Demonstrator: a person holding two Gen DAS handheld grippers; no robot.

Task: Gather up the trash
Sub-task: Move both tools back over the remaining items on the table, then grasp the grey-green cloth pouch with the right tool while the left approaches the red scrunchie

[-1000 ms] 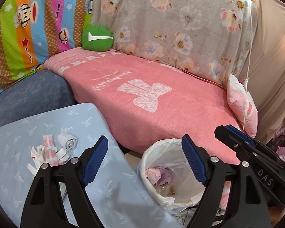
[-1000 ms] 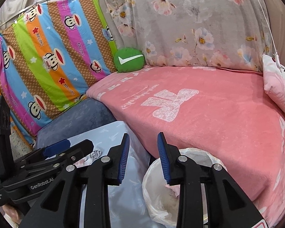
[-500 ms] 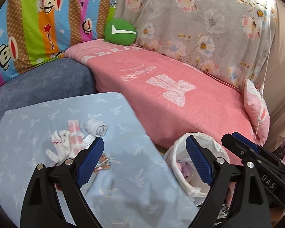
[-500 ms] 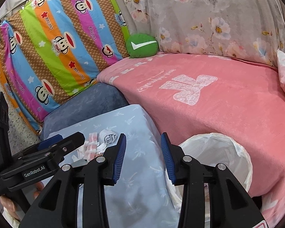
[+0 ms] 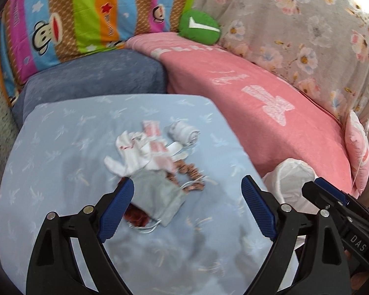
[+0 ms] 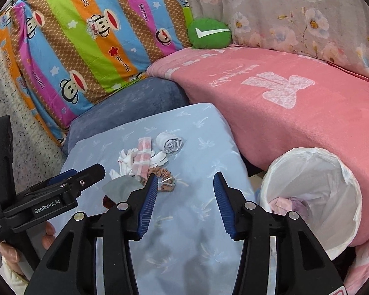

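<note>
Trash inside the bin (image 6: pixel 312 186) shows only past the spread, empty right tool (image 6: pixel 185 202).

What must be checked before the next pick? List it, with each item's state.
1. Left gripper open and holding nothing: ok.
2. Right gripper open and holding nothing: ok.
3. Trash pile in view on the light blue cloth, nothing covering it: ok.
4. Grey face mask, nearest piece, lies ahead of the left gripper: ok.
5. Lined bin mouth open with room left inside: ok.
6. Whether pieces are tangled with the mask's ear loops: cannot tell.
</note>
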